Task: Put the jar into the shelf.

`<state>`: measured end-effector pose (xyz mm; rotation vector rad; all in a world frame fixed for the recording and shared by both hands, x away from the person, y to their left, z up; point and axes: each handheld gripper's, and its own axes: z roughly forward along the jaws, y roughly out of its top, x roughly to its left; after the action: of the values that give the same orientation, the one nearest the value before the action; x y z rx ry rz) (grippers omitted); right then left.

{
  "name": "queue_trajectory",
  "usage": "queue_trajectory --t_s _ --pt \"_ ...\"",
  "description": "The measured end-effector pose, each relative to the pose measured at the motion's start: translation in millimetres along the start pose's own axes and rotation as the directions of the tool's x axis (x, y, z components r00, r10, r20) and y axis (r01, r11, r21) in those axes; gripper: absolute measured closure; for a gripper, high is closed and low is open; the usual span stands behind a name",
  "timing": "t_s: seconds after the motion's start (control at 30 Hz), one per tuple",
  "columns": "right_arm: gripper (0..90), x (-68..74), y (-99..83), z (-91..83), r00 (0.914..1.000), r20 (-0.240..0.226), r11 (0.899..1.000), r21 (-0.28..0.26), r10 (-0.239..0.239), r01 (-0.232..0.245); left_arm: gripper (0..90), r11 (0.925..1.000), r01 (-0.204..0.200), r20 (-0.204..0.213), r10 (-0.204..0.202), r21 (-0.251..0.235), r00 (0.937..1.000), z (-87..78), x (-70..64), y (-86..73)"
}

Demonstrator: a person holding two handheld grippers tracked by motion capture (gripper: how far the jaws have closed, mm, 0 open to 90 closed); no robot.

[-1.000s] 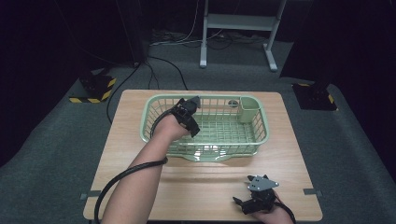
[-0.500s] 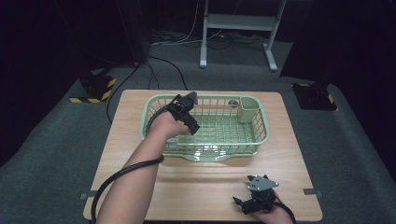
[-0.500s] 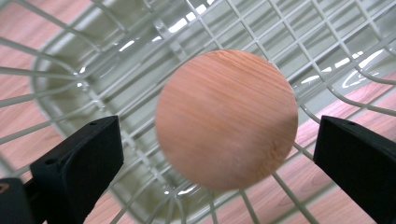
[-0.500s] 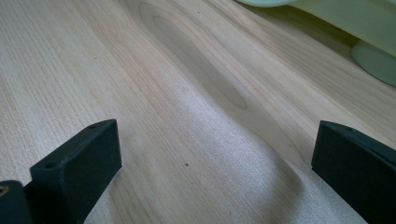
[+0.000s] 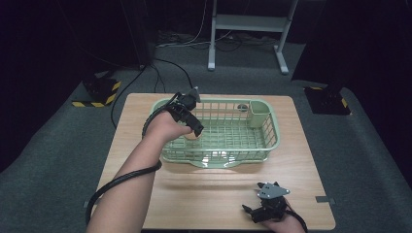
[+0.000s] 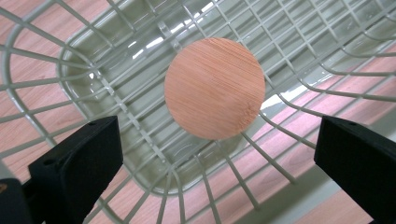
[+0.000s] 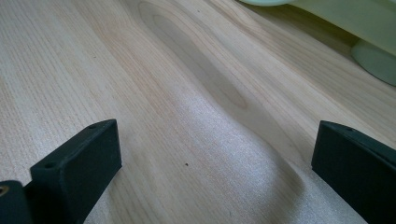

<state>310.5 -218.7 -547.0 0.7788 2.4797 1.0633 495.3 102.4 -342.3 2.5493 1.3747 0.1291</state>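
Table: we see a light wooden tabletop (image 5: 145, 116) standing on grey carpet.
Basket: a pale green wire dish basket (image 5: 272, 138) sits on the far half of the tabletop, near the far edge; a small green cup compartment (image 5: 258, 114) is in its far right corner.
Wooden disc: a round wooden disc (image 6: 215, 87) lies on the wire floor of the basket, in its left part; in the left gripper view it is between the two jaws and a bit beyond them, touching neither.
Left gripper: we see the left gripper (image 5: 193, 127) over the left end of the basket, pointing down into it, jaws wide apart and holding nothing.
Right gripper: the right gripper (image 5: 253, 209) rests at the near edge of the tabletop, toward the right corner; its jaws are wide apart over bare wood.
Cable: a thick black cable (image 5: 121, 177) runs from the left gripper along the person's forearm.
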Motion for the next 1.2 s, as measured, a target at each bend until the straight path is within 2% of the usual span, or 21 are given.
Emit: queue_trajectory --t_s 0.37,0.6,0.77,1.0,1.2 --pt "1.0 0.7 0.2 0.5 1.0000 0.003 1.000 0.005 -0.005 0.005 1.4 1.0000 -0.006 0.002 0.006 0.006 1.0000 -13.2 -2.3 -11.5" --pt "1.0 0.5 0.2 0.6 1.0000 0.004 1.000 0.005 -0.004 0.004 1.3 0.9997 0.005 -0.022 -0.005 0.022 0.9997 -20.9 0.2 -23.3" --pt "1.0 0.8 0.3 0.8 1.0000 0.006 1.000 0.007 -0.007 0.007 1.4 0.9996 0.021 -0.029 -0.020 0.018 0.9994 -30.8 0.6 -36.7" --pt "1.0 1.2 0.4 1.0 0.9999 0.006 1.000 0.010 -0.010 0.009 1.4 0.9988 0.049 -0.016 -0.049 0.005 0.9987 -35.8 1.7 -54.2" --pt "1.0 1.3 0.4 1.2 0.9999 0.005 1.000 0.011 -0.011 0.011 1.4 0.9985 0.054 -0.009 -0.054 0.007 0.9985 -36.0 0.5 -71.3"
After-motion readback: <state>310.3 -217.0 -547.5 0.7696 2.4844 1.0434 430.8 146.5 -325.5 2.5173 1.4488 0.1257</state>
